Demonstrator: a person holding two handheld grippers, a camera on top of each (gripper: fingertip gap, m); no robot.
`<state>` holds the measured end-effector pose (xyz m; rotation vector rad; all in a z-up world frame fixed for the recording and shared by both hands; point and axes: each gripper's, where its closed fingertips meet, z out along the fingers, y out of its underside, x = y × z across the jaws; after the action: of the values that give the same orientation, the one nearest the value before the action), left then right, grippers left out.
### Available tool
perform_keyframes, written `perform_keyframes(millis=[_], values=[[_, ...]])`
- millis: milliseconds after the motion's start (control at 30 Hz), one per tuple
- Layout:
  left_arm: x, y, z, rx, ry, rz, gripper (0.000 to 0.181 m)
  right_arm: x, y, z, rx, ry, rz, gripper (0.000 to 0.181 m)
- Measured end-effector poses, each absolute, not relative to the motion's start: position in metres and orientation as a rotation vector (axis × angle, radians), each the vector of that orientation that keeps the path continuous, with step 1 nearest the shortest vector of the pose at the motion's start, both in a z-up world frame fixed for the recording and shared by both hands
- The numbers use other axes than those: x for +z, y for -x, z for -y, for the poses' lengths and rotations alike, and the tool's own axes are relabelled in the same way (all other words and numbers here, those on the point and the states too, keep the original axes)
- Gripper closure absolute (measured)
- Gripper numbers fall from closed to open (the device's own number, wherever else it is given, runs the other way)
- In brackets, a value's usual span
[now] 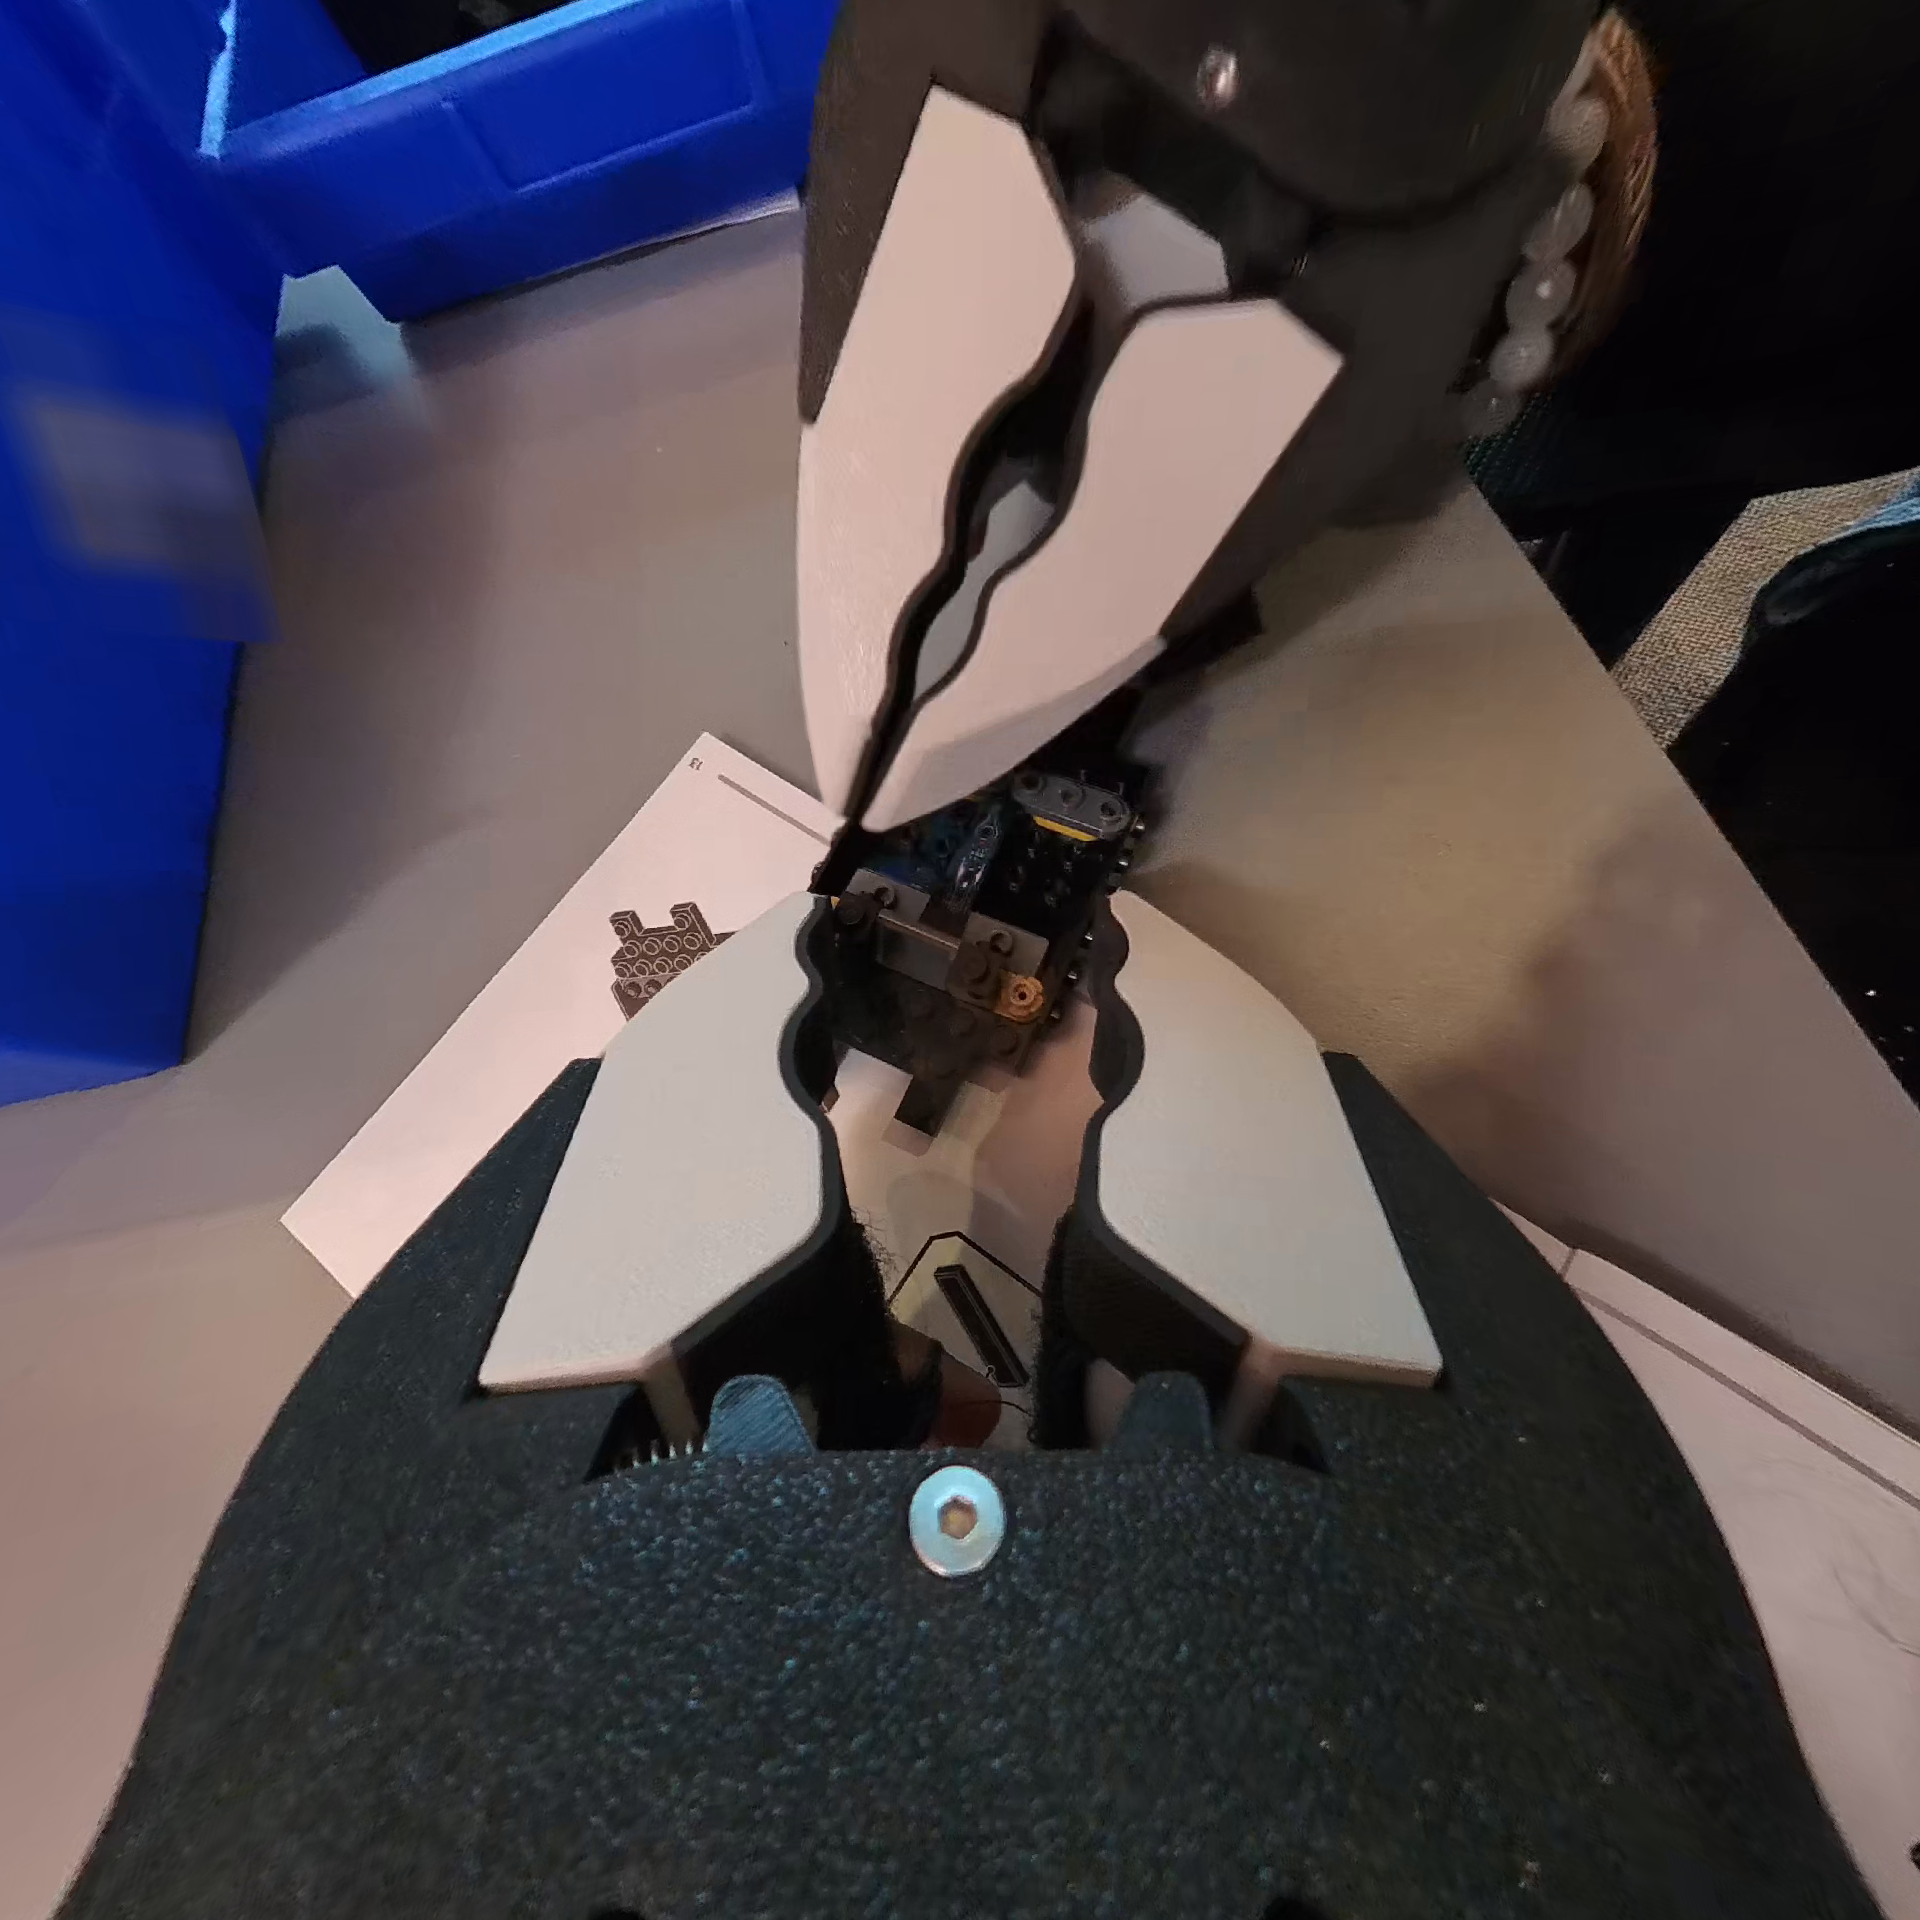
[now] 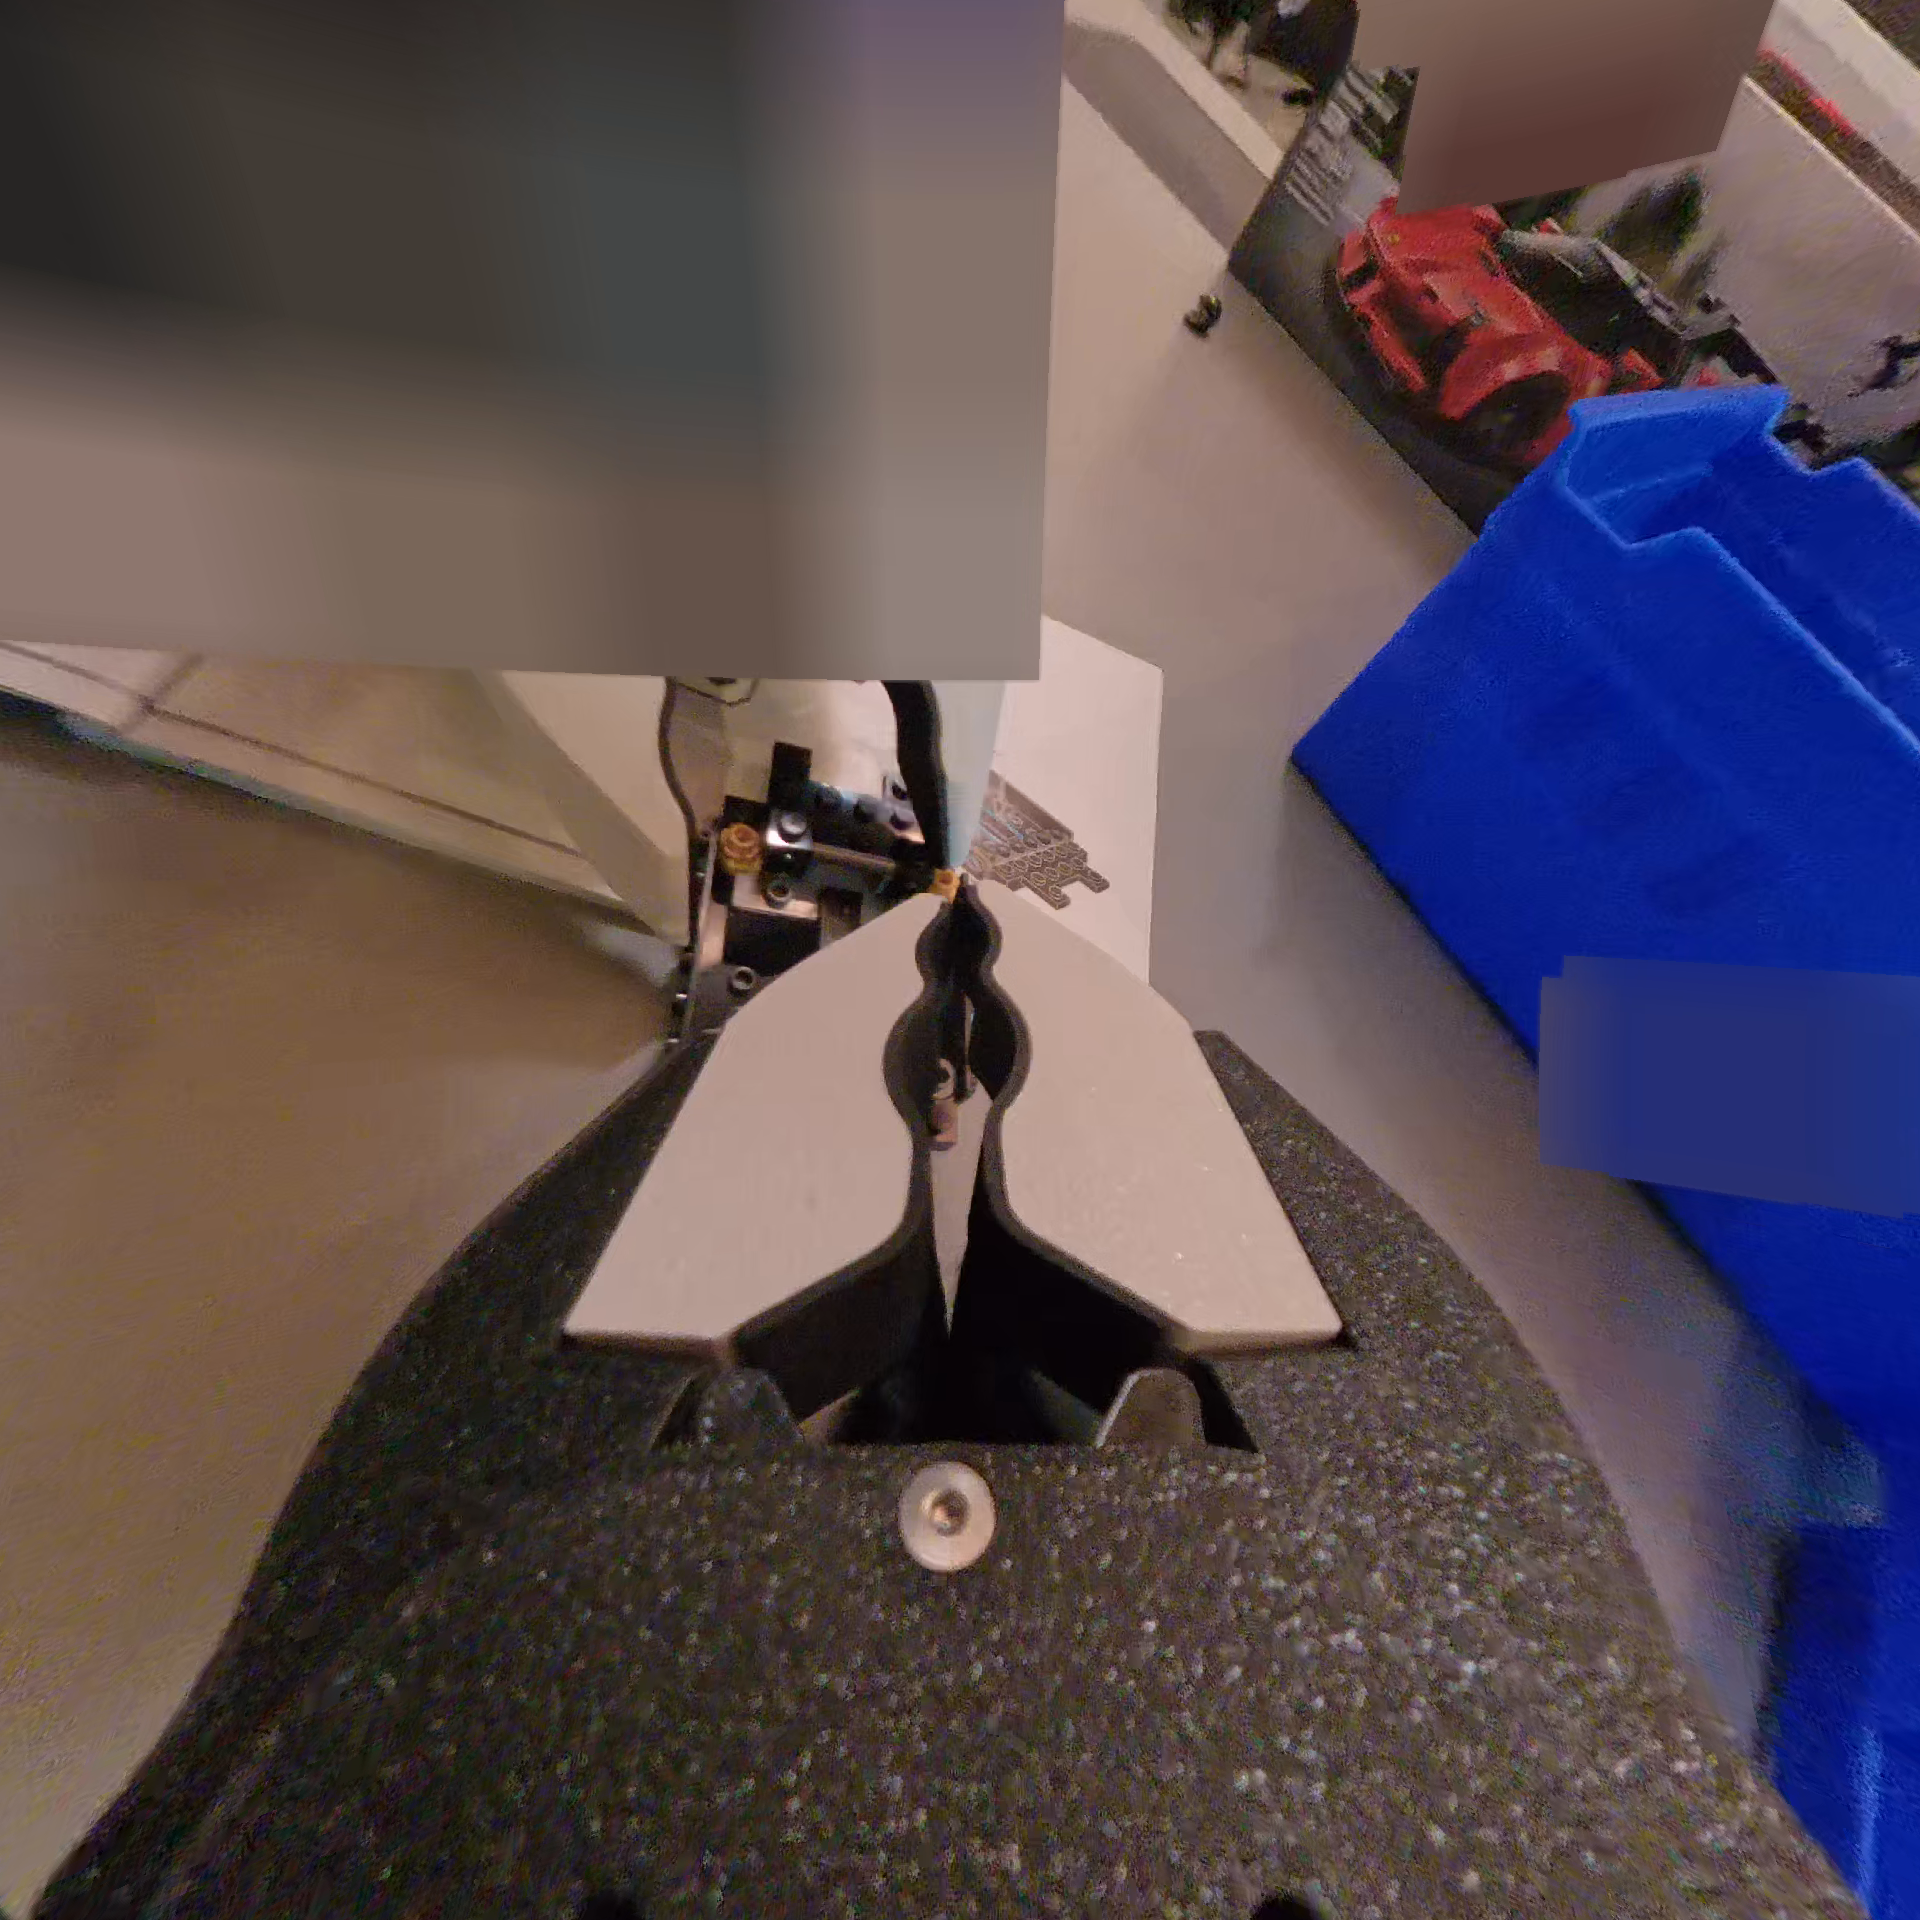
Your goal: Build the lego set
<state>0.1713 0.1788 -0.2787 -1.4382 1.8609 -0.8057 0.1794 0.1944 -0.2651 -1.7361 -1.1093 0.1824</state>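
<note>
A small black and grey lego assembly (image 1: 966, 966) with a tan stud on it sits over the instruction booklet (image 1: 582, 987). My left gripper (image 1: 956, 935) has a finger on each side of the assembly and is shut on it. My right gripper (image 1: 847, 831) comes in from above, shut, with its tips at the assembly's near-left corner. In the right wrist view, the right gripper (image 2: 954, 904) pinches a small tan piece (image 2: 943, 884) on a thin black part, right next to the assembly (image 2: 810, 862). A white left finger (image 2: 603, 790) flanks the assembly there.
Blue plastic bins (image 1: 104, 623) stand on the left, and one shows in the right wrist view (image 2: 1610, 779). A lego box (image 2: 1455, 301) with a red car picture lies behind it. The table edge (image 1: 1558, 582) drops off at the right. Both grippers' tips are close together, under 4 cm apart.
</note>
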Motion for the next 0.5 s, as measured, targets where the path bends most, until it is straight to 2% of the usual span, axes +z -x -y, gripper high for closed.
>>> perform_keyframes(millis=[200, 233, 267, 400, 500], values=[[-0.279, -0.171, -0.179, -0.811, 1.441, -1.862, 0.134, -0.271, -0.172, -0.180, 0.399, 1.819, 1.146, 0.181], [-0.279, -0.171, -0.179, -0.810, 1.440, -1.862, 0.134, -0.276, -0.173, -0.180, 0.371, 1.847, 1.166, 0.162], [-0.279, -0.171, -0.179, -0.808, 1.438, -1.863, 0.134, -0.280, -0.172, -0.179, 0.360, 1.865, 1.193, 0.160], [-0.279, -0.171, -0.179, -0.806, 1.435, -1.865, 0.134, -0.281, -0.169, -0.179, 0.359, 1.862, 1.210, 0.175], [-0.279, -0.171, -0.178, -0.803, 1.429, -1.869, 0.134, -0.282, -0.169, -0.178, 0.336, 1.864, 1.218, 0.177]])
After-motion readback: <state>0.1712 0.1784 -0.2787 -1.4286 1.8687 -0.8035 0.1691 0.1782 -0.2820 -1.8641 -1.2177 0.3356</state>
